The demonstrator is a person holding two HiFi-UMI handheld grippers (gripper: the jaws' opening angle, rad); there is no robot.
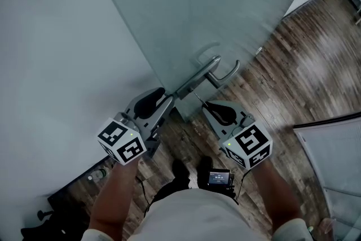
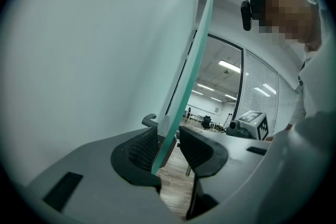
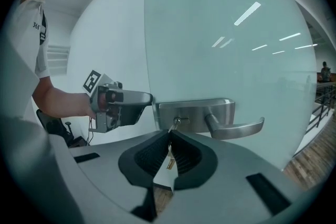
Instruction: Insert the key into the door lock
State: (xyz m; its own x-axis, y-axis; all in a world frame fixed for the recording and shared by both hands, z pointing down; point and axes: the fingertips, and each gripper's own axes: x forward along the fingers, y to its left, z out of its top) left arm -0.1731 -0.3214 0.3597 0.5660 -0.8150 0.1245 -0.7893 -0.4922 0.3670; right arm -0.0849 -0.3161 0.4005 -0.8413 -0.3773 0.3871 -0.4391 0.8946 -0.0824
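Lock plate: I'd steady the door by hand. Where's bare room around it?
Free: bare glass door above the lock plate and right of the lever handle. Crowded: the door edge, straddled by the left hand-held gripper; the keyhole, where the right hand-held gripper holds the key.

1. The key (image 3: 174, 124) is mostly buried between the pads (image 3: 153, 153) of the right gripper (image 3: 169, 136); only its front end shows
2. Print on its white tag (image 3: 164, 178) is too small to read
3. In the left gripper view, only the lever handle's (image 2: 149, 120) curled end shows, beside the glass door's edge (image 2: 184, 92)
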